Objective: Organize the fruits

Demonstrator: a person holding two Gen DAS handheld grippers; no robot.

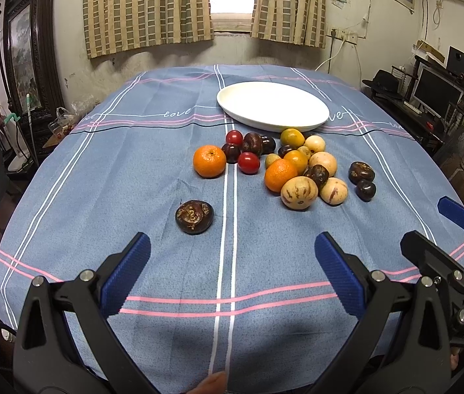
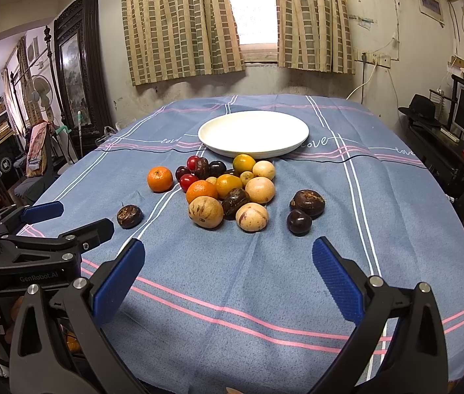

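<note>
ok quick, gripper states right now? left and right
Left gripper: open, holding nothing, above the tablecloth.
Right gripper: open, holding nothing.

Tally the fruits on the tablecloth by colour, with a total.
Orange mandarins: 2
Yellow-orange fruits: 2
Red tomatoes: 2
Dark purple fruits: 4
Dark brown fruits: 4
Pale tan fruits: 4
Small yellow-green fruits: 2
Total: 20
</note>
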